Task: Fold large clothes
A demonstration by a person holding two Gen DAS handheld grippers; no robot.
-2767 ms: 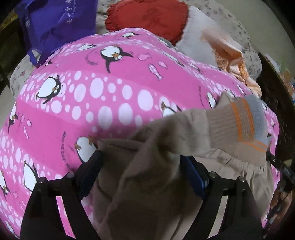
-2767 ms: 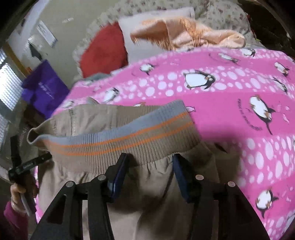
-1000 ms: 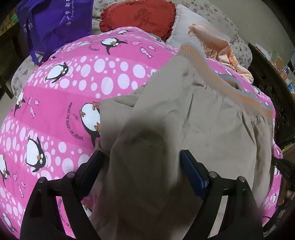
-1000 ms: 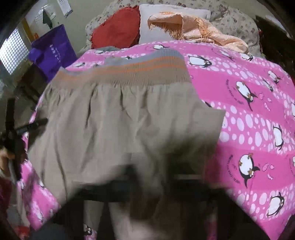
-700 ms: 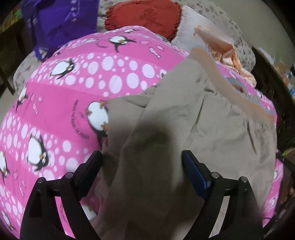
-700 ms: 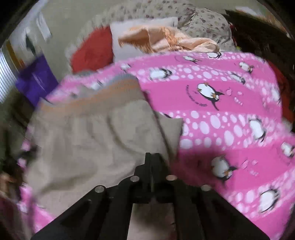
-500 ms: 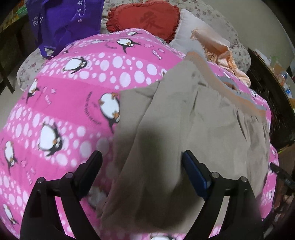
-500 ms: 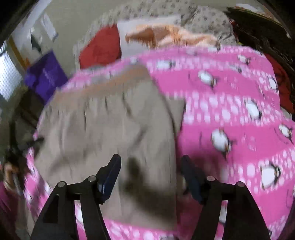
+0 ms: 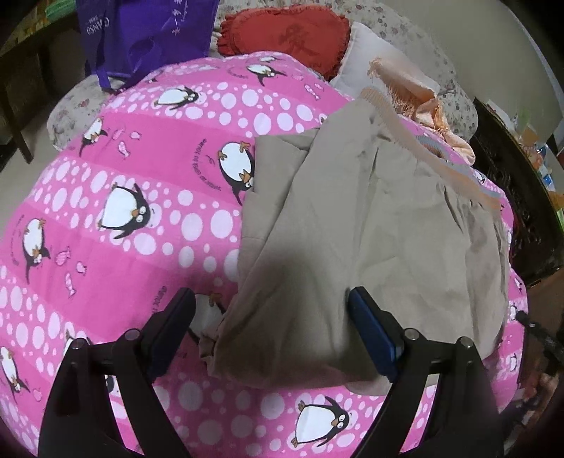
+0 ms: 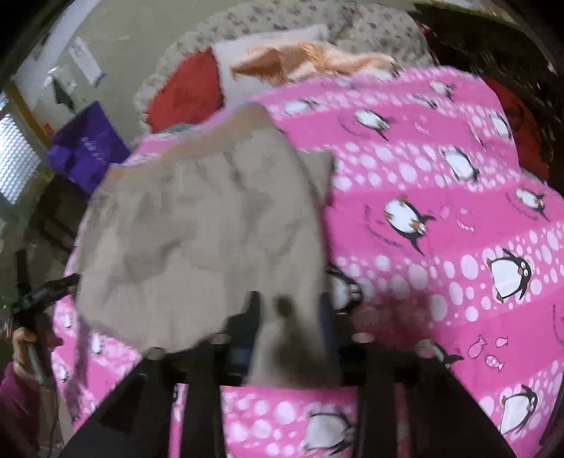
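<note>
A beige garment (image 9: 352, 211) with an orange-and-grey striped waistband (image 9: 423, 148) lies folded on a pink penguin blanket (image 9: 141, 176). My left gripper (image 9: 273, 320) hovers open and wide over the garment's near edge, with the cloth below its fingers and not pinched. In the blurred right wrist view the same garment (image 10: 197, 229) spreads over the blanket (image 10: 440, 211). My right gripper (image 10: 289, 317) has its jaws closing, and a near corner of the beige cloth sits between them.
A purple bag (image 9: 148, 31), a red cushion (image 9: 289, 35) and a peach cloth (image 9: 405, 88) lie at the far end of the bed. Dark carved furniture (image 9: 511, 197) lines the right side. The person's other hand (image 10: 24, 338) shows at the left edge.
Both grippers have drawn back toward the garment's near edge. The right gripper went from shut to wide open and now stands narrower. The left gripper stayed open.
</note>
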